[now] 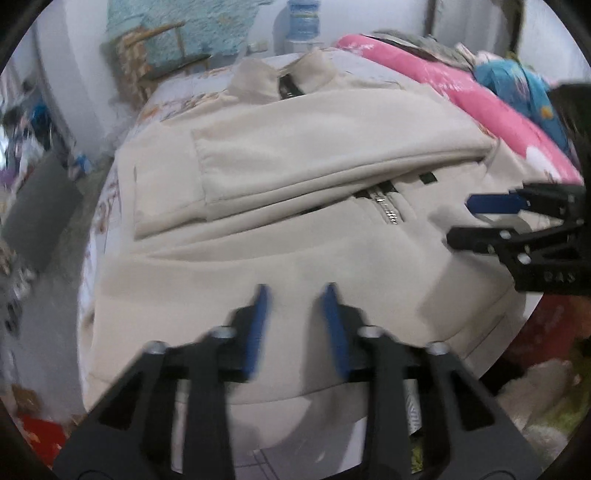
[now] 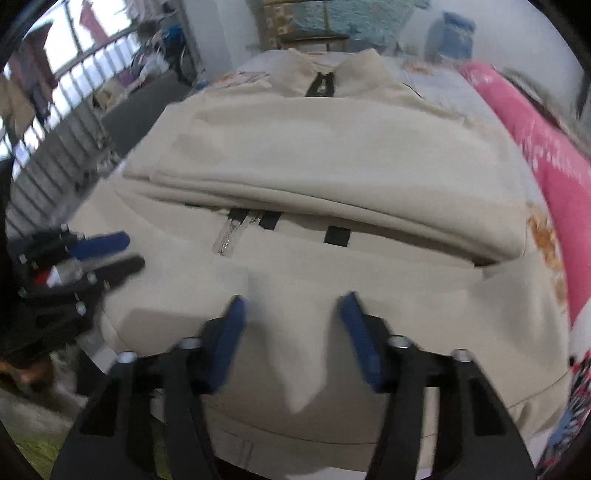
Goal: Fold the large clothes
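1. The left gripper (image 1: 295, 295) hangs over the near hem of the cream jacket (image 1: 295, 166), its blue pads (image 1: 258, 325) standing a little apart with nothing between them.
2. The right gripper (image 2: 293, 306) hovers over the same hem, to the right of the left one, its pads (image 2: 358, 332) spread wider; a raised peak of jacket cloth sits in the gap, and neither pad presses on it.
3. The jacket lies flat on the bed (image 2: 461, 92), hem toward the cameras, a sleeve (image 1: 332, 147) folded across its chest.
4. Just below that sleeve, the jacket's silver zipper (image 2: 231, 236) shows at the middle.
5. Beyond the sleeve, the jacket's collar (image 2: 332, 74) points to the far end of the bed.
6. Along the jacket's right side runs a pink quilt (image 1: 461, 103).
7. Past the collar stands a blue water bottle (image 1: 303, 18), near a chair (image 1: 162, 55).
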